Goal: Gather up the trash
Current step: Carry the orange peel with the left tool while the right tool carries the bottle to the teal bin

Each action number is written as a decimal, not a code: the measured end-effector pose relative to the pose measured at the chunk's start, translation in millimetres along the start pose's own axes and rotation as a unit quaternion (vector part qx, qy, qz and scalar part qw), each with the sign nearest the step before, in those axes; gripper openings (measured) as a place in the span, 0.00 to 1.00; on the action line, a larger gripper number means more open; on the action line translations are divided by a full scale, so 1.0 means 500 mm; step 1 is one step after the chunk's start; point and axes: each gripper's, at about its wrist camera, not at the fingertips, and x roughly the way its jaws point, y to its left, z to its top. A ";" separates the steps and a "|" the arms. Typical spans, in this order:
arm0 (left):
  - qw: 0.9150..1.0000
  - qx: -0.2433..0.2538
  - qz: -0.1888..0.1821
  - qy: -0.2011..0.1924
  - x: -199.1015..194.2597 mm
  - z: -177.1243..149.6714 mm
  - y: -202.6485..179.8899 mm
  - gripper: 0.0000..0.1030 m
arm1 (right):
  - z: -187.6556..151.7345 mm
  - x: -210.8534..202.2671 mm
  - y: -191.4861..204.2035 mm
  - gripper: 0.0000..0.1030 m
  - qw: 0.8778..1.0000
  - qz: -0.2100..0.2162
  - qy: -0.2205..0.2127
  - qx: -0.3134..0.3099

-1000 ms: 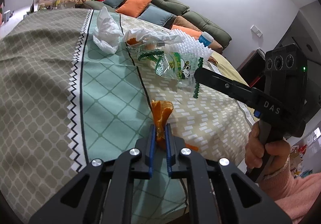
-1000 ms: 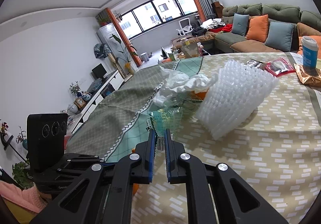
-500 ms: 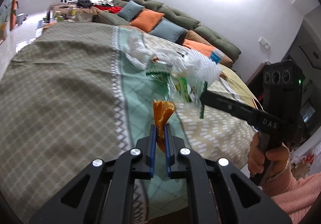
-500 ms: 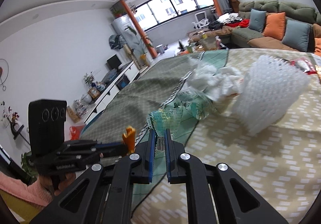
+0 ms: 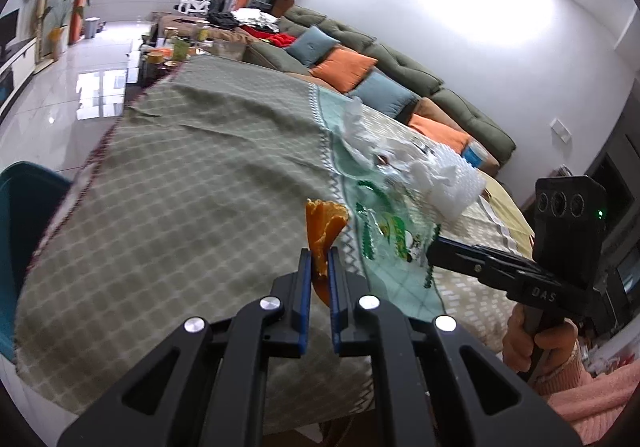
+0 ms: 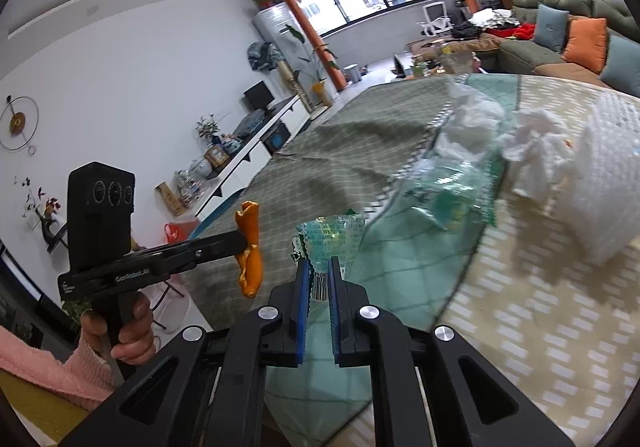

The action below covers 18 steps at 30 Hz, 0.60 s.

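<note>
My left gripper (image 5: 319, 255) is shut on an orange peel (image 5: 323, 227) and holds it in the air above the table's near edge; the peel also shows in the right wrist view (image 6: 250, 249). My right gripper (image 6: 319, 265) is shut on a clear plastic wrapper with green print (image 6: 330, 235), also lifted; the wrapper shows in the left wrist view (image 5: 390, 229), hanging from the right gripper (image 5: 434, 243). White crumpled tissues (image 6: 474, 117), a clear wrapper (image 6: 456, 183) and a white foam fruit net (image 6: 608, 175) lie on the table.
The table has a green, teal and beige patterned cloth (image 5: 180, 183). A teal bin (image 5: 24, 215) stands at the far left below the table edge. A blue-capped bottle (image 5: 474, 155) stands behind the foam net. A sofa (image 5: 400, 75) runs along the wall.
Both grippers have swung left toward the table's left edge, carrying the peel and the wrapper. The teal bin has come into the left wrist view.
</note>
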 end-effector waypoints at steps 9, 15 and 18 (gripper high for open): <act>0.998 -0.029 0.042 -0.035 -0.065 0.003 0.062 0.09 | 0.034 0.051 0.062 0.09 0.998 0.036 0.007 -0.043; 0.994 -0.054 0.077 -0.061 -0.115 0.008 0.120 0.09 | 0.069 0.109 0.114 0.09 0.995 0.067 0.019 -0.075; 0.990 -0.070 0.099 -0.078 -0.149 0.010 0.155 0.09 | 0.084 0.137 0.148 0.09 0.992 0.083 0.024 -0.093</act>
